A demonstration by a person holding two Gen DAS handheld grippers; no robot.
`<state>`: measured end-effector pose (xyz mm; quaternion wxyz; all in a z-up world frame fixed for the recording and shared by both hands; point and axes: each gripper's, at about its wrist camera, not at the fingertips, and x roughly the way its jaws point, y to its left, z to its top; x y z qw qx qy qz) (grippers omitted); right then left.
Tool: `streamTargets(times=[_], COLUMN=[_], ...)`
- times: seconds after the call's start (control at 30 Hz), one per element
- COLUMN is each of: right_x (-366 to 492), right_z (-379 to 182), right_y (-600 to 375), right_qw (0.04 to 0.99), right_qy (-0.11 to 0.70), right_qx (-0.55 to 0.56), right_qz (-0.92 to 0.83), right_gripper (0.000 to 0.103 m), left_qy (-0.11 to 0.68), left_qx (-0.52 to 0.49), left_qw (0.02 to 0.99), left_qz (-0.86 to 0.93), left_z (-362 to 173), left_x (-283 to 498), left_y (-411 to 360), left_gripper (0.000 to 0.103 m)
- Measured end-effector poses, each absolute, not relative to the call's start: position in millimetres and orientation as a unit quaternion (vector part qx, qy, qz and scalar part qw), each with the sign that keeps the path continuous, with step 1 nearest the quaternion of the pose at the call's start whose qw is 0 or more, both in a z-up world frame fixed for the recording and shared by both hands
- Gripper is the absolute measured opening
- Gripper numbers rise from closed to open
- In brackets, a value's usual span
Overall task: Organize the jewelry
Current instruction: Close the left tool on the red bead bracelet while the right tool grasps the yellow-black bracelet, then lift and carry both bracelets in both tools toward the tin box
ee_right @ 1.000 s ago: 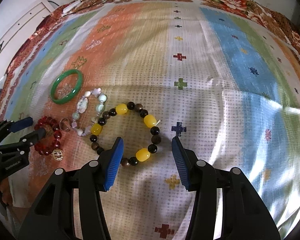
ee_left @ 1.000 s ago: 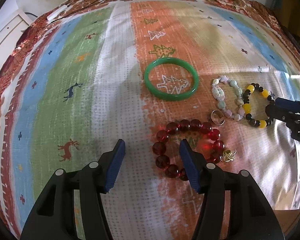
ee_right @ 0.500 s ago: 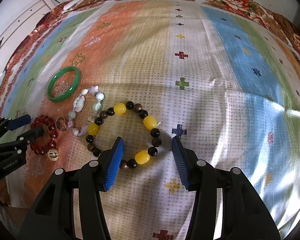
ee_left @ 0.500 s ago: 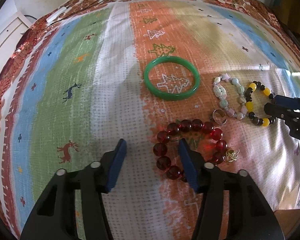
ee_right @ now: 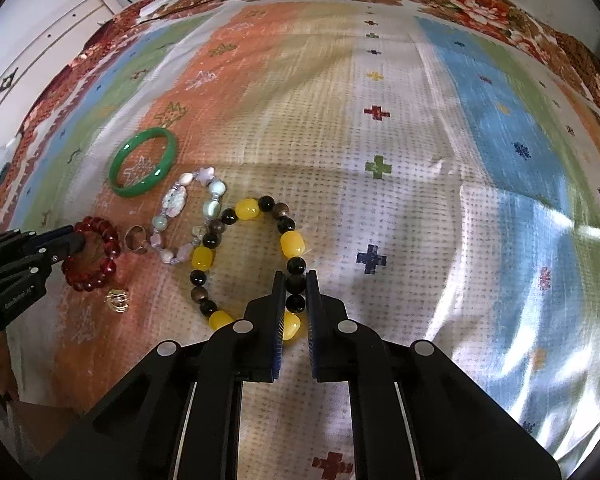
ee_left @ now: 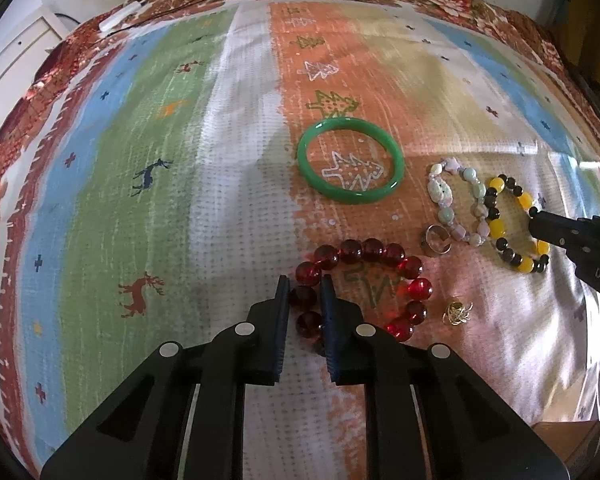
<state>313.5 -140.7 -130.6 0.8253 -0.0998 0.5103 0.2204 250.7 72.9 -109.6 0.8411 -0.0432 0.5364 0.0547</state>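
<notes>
Two grippers just closed on beads: left gripper (ee_left: 305,294) clamped on red bead bracelet (ee_left: 364,284), right gripper (ee_right: 296,288) clamped on yellow-and-black bracelet (ee_right: 248,264), both flat on patterned cloth (ee_right: 420,160); green bangle (ee_left: 350,171), pastel stone bracelet (ee_left: 456,200), ring (ee_left: 436,236) between and beyond.

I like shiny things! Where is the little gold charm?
In the left wrist view, the gold charm lies on the cloth just right of the red bead bracelet.

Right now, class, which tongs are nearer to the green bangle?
Left. The left tongs grip the red bead bracelet, just below the green bangle. The right tongs pinch the yellow-and-black bracelet, farther away beyond the pastel bracelet.
</notes>
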Motion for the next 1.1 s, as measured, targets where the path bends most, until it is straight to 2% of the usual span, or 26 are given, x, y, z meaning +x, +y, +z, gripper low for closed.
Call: streamTargets(times=[0.4, 1.1], right_x=[282, 225], right_z=[-88, -45], right_y=[-136, -131], right_qw=[0.850, 0.869], right_qy=[0.453, 0.403], right_qx=[-0.100, -0.098], right_qz=[0.250, 0.269], right_gripper=[0.011, 0.011], left_qy=[0.494, 0.440], left_qx=[-0.070, -0.104], left_qw=[0.865, 0.891], left_qz=[0.057, 0.047], left_z=[-73, -32], left_x=[232, 193], left_y=[73, 64], left_gripper=[0.013, 0.013])
